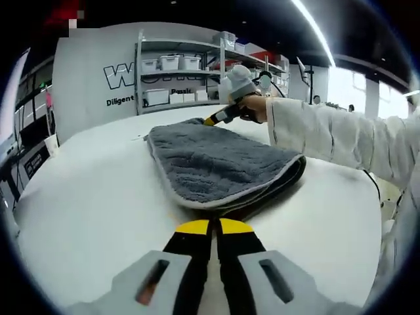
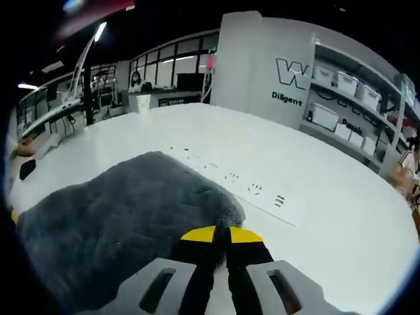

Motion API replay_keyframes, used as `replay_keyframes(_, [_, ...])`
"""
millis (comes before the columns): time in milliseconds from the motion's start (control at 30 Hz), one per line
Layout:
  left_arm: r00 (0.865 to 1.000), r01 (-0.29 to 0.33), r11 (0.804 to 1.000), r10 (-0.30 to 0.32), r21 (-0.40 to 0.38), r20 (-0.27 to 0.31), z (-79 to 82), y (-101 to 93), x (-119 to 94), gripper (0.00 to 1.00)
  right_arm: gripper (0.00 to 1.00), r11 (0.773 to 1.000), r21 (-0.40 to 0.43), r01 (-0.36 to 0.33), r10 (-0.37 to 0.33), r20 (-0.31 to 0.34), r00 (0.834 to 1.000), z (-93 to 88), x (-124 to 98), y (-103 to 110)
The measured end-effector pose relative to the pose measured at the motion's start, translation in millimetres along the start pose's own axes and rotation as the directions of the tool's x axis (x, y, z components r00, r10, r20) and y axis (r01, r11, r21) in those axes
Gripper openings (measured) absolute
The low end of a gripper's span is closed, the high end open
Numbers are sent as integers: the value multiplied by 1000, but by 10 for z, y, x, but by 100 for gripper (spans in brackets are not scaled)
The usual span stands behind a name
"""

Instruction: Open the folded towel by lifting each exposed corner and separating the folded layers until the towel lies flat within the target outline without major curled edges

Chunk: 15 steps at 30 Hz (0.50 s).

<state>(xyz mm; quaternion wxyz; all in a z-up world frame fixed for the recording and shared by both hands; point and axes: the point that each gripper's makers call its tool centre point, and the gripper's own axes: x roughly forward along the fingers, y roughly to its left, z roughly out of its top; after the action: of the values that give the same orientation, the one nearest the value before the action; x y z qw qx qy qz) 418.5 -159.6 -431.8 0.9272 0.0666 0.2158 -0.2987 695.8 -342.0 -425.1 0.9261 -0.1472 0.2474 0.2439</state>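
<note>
A grey folded towel (image 1: 216,164) lies on the round white table (image 1: 98,203), its thick folded edge turned toward my left gripper (image 1: 213,226). That gripper's yellow-tipped jaws are shut, just short of the towel's near edge. Across the towel, a person's hand in a white sleeve holds my right gripper (image 1: 211,121) at the far corner, which is slightly bunched up. In the right gripper view the towel (image 2: 125,216) spreads to the left, and my right gripper (image 2: 221,234) is shut at its corner, apparently pinching it.
A flat white strip with dark marks (image 2: 249,190) lies on the table (image 2: 341,216) just beyond the towel corner. A paper cup (image 1: 51,143) stands off the table's left side. Metal shelves with white bins (image 1: 174,79) line the back wall.
</note>
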Motion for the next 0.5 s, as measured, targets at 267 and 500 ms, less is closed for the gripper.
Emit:
replay_keyframes(267, [1000, 9, 1000, -9, 21, -7, 20, -11, 2, 4, 11, 997, -36, 71, -71, -4, 997, 58, -46, -103])
replay_keyframes(500, [998, 52, 999, -52, 7, -25, -4, -124, -95, 37, 50, 991, 7, 134, -134, -20, 991, 68, -213, -245])
